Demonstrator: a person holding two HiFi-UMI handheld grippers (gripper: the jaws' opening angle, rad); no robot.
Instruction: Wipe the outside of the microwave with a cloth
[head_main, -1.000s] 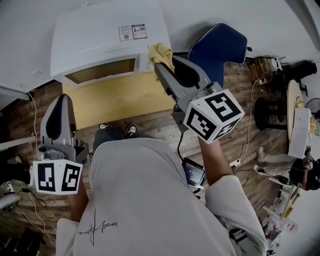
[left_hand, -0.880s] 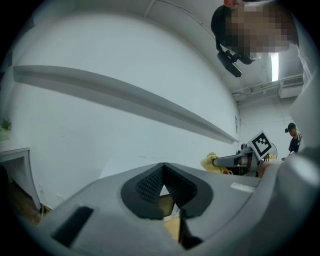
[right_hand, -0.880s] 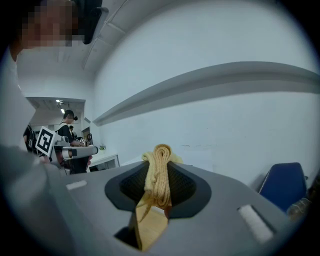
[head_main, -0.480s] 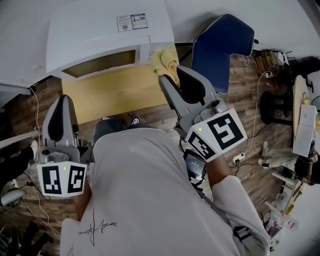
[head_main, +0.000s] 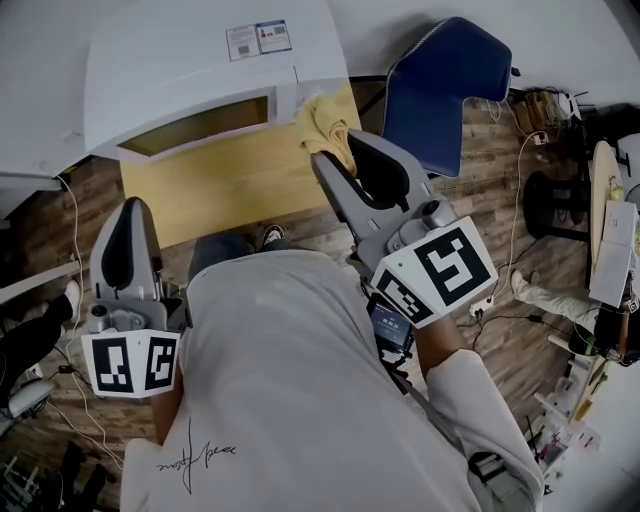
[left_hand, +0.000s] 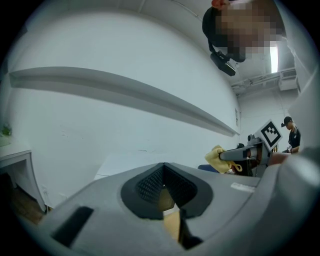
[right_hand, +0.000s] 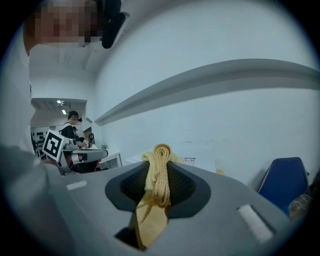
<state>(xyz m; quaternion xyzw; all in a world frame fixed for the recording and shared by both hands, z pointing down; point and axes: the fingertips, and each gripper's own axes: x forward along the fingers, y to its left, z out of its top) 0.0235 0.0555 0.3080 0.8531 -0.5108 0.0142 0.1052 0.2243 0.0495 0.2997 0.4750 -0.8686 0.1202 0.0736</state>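
A white microwave (head_main: 200, 70) stands on a yellow table (head_main: 240, 185) in the head view. My right gripper (head_main: 322, 160) is shut on a folded yellow cloth (head_main: 325, 125), which lies against the microwave's front right corner. In the right gripper view the cloth (right_hand: 159, 172) is bunched between the jaws, and the microwave (right_hand: 195, 162) shows beyond it. My left gripper (head_main: 133, 207) is held low at the left, away from the table, shut with nothing in it. The left gripper view shows the pads (left_hand: 150, 185) meeting, with the cloth (left_hand: 216, 157) far off to the right.
A blue chair (head_main: 440, 90) stands just right of the table. Cables (head_main: 505, 190) run over the wooden floor, and a dark stool (head_main: 545, 210) stands further right. A white shelf edge (head_main: 30, 185) sits at the left. A wall is behind the microwave.
My right gripper has drawn the cloth a little down and toward me along the microwave's front right corner. The left gripper has stayed low at the left.
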